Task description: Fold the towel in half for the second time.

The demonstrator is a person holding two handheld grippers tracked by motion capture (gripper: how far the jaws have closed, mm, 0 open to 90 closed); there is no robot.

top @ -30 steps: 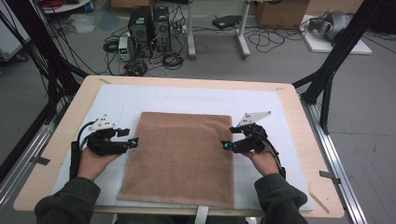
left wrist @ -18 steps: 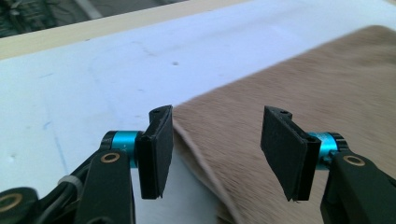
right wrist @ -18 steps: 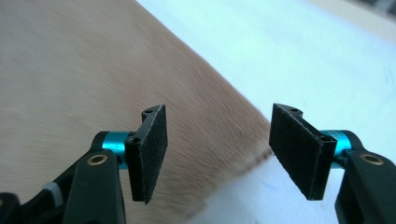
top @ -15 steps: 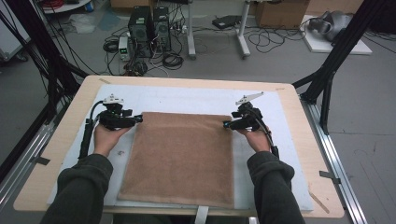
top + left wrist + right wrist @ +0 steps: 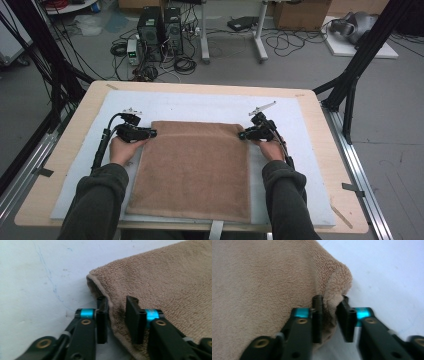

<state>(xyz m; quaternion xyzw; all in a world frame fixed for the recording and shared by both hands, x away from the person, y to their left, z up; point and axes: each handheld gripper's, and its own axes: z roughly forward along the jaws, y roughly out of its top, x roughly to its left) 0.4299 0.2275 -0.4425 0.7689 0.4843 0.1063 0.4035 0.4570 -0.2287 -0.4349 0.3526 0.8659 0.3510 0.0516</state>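
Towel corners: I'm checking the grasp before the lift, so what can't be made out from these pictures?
- Whether the left gripper has clamped the towel: left gripper view, jaws straddle the hem with a gap.
- How much cloth the right gripper pinches: right gripper view, the bunched corner hides the pads.
- The towel's layers: high view, too small.
- The towel's near edge: high view, partly behind the sleeves.

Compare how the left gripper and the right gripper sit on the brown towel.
The left gripper straddles the towel at its far left corner; the right gripper straddles its far right corner. The left's jaws stand wider, over a flat hem; the right's stand closer, with a raised bunch of cloth between them. Both stay partly open, each with cloth between its jaws.
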